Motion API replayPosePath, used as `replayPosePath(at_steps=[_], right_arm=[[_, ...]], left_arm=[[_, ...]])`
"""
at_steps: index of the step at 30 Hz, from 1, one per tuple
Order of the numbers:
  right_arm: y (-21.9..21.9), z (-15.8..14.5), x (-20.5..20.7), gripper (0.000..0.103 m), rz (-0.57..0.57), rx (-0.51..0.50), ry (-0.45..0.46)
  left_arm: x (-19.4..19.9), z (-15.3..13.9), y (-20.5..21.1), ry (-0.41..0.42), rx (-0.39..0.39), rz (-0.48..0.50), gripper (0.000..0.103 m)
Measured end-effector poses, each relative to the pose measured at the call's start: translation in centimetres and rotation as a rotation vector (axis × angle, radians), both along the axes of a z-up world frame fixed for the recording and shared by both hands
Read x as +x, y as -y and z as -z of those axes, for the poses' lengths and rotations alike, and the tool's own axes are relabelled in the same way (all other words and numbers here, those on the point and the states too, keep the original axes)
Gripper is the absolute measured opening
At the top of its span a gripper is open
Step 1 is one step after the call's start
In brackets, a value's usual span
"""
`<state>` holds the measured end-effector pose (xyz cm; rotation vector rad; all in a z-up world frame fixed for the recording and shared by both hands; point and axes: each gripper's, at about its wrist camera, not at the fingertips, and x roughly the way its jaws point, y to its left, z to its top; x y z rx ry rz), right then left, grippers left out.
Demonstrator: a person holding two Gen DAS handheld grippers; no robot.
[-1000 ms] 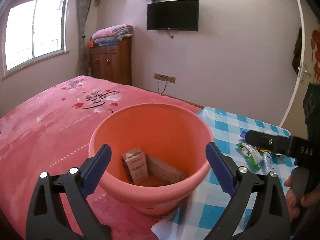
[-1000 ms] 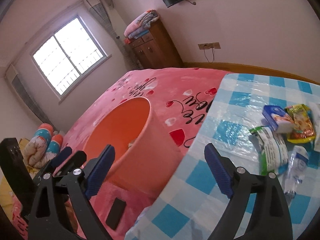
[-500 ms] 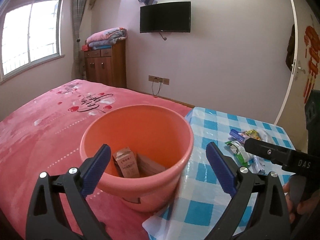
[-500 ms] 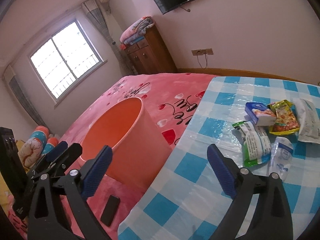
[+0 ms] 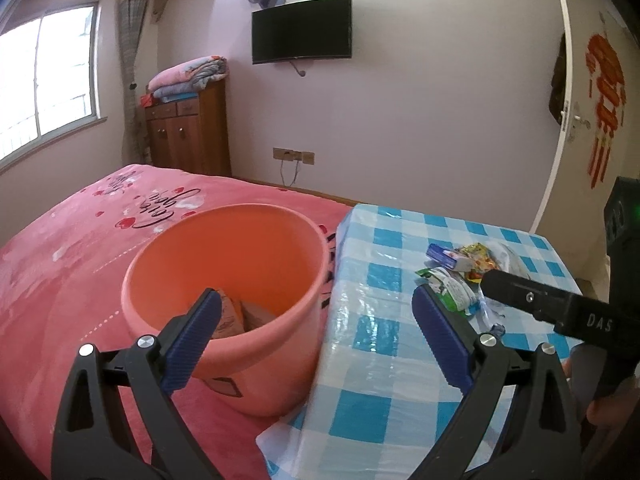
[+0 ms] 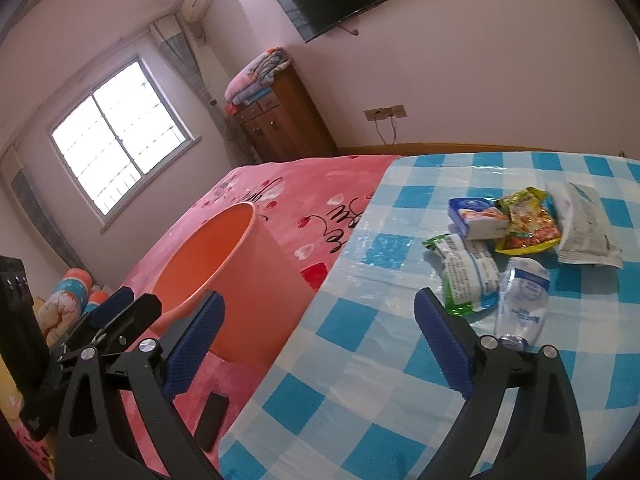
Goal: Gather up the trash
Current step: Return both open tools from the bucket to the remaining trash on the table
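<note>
Trash: wrappers (image 6: 472,276) and a crushed bottle (image 6: 522,300) lie right of centre on the checked table (image 6: 360,400). Orange bucket (image 5: 224,280), centre-left on the bed (image 5: 60,280), holds cartons. Left tool (image 5: 316,344) and right tool (image 6: 320,346) gape apart, empty.

Five wrappers (image 6: 520,236) clustered on checked cloth; orange bucket (image 5: 224,280) upright beside, boxes inside.

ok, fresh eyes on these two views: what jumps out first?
The big orange bucket on the pink bedspread, with cartons already inside. Right of it, a small heap of wrappers and a crushed clear bottle on the blue-checked cloth. Both grippers frame the scene, jaws wide and empty.
</note>
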<state>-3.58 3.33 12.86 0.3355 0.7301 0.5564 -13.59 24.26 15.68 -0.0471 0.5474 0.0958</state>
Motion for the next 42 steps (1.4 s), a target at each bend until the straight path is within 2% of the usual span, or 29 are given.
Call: replayPosePath(at_steps=[13,24,37,42], right_arm=[[4.1,0.6,-0.5,0.094,0.072,0.028,-0.005],[7.8,1.5,-0.6,0.094,0.14,0.049,-0.012],[12.1,3.7,-0.4,0.094,0.226,0.036,-0.037],[13.5,4.8,-0.2,0.094,0.253,0.022,-0.058]], left_arm=[[0.8,0.8,3.5,-0.032,0.016,0.078,0.096],[1.8,2.1,5.9,-0.084,0.016,0.101,0.096],[3.6,3.5,8.6,-0.137,0.023,0.119,0.096],[4.5,4.1,9.3,-0.163,0.0,0.135,0.096]])
